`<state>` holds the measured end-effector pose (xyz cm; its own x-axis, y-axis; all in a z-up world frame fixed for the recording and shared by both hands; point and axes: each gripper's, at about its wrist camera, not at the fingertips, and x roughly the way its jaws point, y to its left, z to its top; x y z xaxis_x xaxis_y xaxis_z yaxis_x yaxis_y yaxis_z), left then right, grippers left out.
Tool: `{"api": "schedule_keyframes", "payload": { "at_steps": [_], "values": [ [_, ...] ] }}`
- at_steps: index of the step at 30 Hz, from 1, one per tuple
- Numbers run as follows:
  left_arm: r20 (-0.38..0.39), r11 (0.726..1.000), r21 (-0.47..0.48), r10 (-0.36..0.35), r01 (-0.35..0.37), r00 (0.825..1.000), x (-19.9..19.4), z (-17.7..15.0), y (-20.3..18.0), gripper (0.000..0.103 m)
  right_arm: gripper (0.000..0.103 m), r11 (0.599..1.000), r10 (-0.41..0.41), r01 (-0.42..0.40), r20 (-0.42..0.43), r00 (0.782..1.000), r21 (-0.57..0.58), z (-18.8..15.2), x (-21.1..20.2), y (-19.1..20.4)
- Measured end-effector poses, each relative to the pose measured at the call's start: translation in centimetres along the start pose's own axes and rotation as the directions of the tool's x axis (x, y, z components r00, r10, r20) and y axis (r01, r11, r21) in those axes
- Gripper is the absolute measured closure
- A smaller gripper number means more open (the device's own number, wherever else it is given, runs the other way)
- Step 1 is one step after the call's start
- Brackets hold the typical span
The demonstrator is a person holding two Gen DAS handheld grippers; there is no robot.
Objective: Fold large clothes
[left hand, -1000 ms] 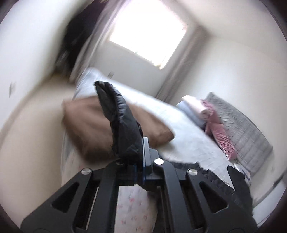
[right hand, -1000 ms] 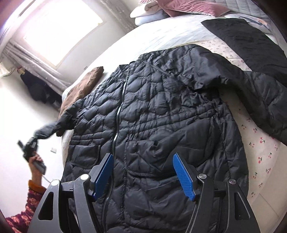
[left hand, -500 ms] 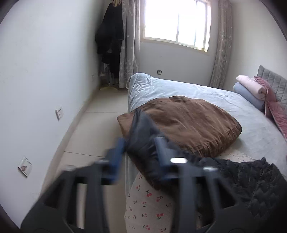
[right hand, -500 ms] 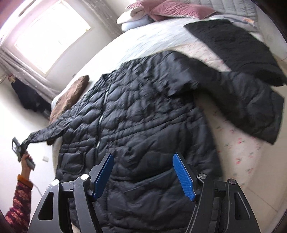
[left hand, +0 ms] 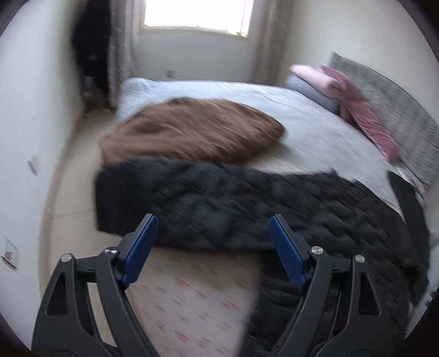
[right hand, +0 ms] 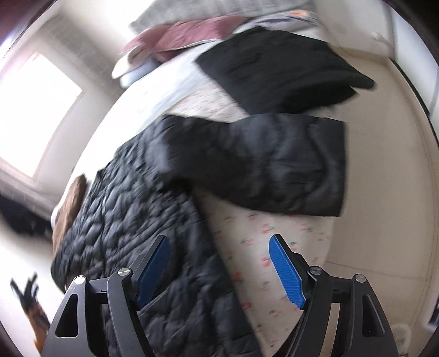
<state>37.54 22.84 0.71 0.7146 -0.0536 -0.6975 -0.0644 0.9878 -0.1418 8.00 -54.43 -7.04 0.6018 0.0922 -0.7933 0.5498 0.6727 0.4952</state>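
A brown cushion (left hand: 192,129) lies on the bed (left hand: 315,129). Folded pink and blue bedding (left hand: 315,79) sits by the headboard, perhaps pillows. A window (left hand: 197,13) glows behind.

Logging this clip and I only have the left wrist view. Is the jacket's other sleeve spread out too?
Observer: Yes. In the right wrist view the far sleeve lies flat across the cherry-print sheet.
Reviewer: Is the right hand-held gripper holding anything?
Observer: No. The right hand-held gripper is open, with nothing between its pads, above the jacket edge.
Reviewer: Anything beyond that sleeve?
Observer: A flat black garment lies there, its near edge at the sleeve.
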Motion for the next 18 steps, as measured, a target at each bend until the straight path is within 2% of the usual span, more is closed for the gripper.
{"api": "schedule_keyframes", "payload": {
  "at_steps": [3,6,8,13,18],
  "values": [
    [-0.057,0.999,0.028,-0.039,0.041,0.998,-0.4,-1.5,-2.8,0.016,0.027,0.998,-0.044,0.043,0.023,0.999,0.054,1.5,0.6,-2.8],
    [-0.13,0.99,0.067,-0.115,0.124,0.985,-0.5,-3.6,-6.0,0.016,0.027,0.993,-0.084,0.081,0.038,0.996,0.08,2.7,1.3,-4.8],
    [-0.158,0.986,0.069,-0.141,0.153,0.977,-0.6,-4.9,-7.5,0.016,0.027,0.99,-0.109,0.104,0.044,0.993,0.098,3.4,2.0,-6.1],
    [-0.219,0.977,0.119,-0.149,0.178,0.964,0.1,-7.7,-11.5,0.015,0.027,0.984,-0.121,0.117,0.021,0.992,0.136,4.8,5.1,-8.6],
    [-0.261,0.97,0.126,-0.171,0.209,0.95,0.9,-8.8,-14.7,0.015,0.027,0.983,-0.114,0.11,0.02,0.993,0.144,6.0,8.0,-9.3]
  ]
}}
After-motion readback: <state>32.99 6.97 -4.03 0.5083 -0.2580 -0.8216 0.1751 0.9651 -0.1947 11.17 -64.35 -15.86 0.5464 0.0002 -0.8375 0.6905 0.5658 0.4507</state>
